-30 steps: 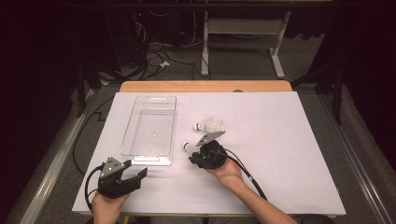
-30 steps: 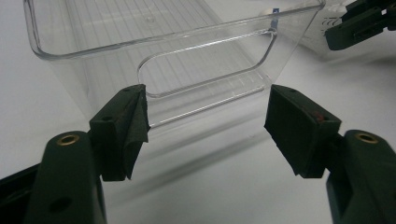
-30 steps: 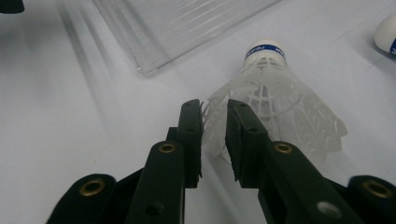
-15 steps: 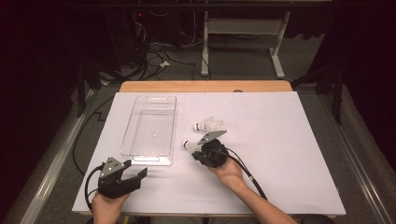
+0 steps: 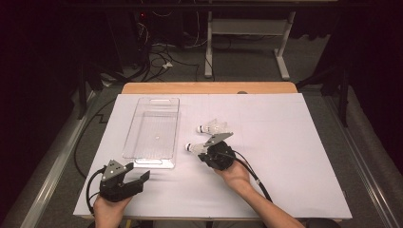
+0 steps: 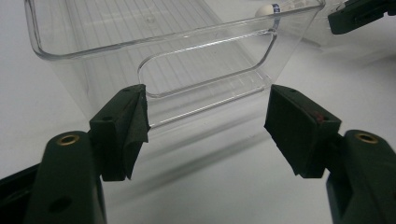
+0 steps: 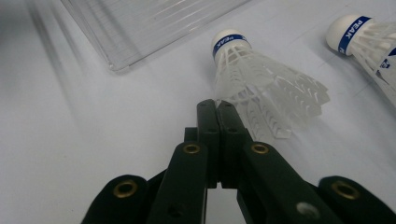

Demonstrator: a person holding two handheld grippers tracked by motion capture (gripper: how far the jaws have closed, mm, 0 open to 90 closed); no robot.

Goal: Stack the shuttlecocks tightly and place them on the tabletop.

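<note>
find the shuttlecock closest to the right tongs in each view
High view: the shuttlecock lies mid-table, just right of the clear bin, at the tip of the right tongs.
Left gripper view: its white cork peeks in at the top edge, past the bin's corner.
Right gripper view: centre, just beyond the shut tongs.
Shared landmark: the clear bin.

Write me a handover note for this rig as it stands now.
Right gripper: jaws have just closed at the skirt edge of the near shuttlecock; whether they pinch it is unclear.
Left gripper: open, idle before the clear plastic bin.
Second shuttlecock lies on the white table sheet beyond the first.
Done: nothing in the bin.
Left, probably: confirm the grip, then bin both shuttlecocks.
</note>
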